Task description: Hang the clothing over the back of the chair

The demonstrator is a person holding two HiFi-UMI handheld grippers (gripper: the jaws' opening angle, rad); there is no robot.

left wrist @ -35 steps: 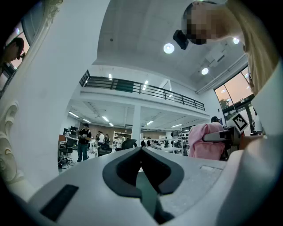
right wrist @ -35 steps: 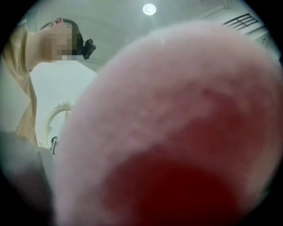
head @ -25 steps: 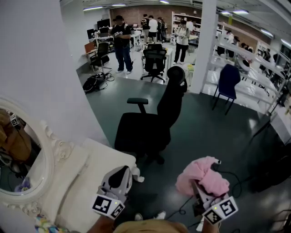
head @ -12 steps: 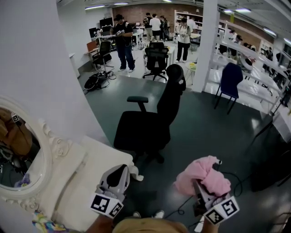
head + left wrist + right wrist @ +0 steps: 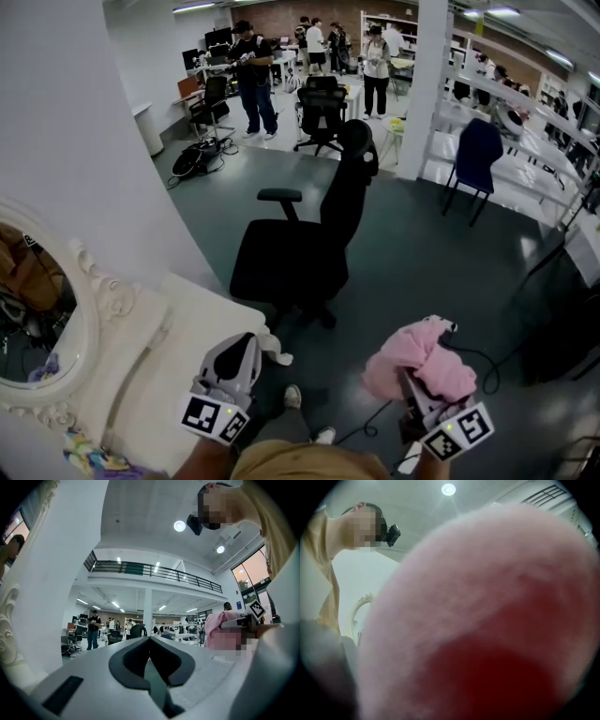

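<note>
Presently: pink clothing [image 5: 419, 358], bunched and clamped in the right gripper [image 5: 408, 382], held level ahead of the person and well apart from the black chair [image 5: 300, 262] whose back [image 5: 352, 192] it is meant for; the bunching likely keeps it off the floor. Left gripper [image 5: 246, 345], jaws together on nothing, points level beside the white table [image 5: 178, 328], probably kept free to spread the cloth.

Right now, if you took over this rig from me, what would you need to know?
Left hand-held gripper: shut, empty, by the white table.
Right hand-held gripper: shut on the bunched pink garment.
The black office chair stands ahead on the floor, its back bare.
Done: garment is in hand.
Left: carry it to the chair and drape it over the back.
</note>
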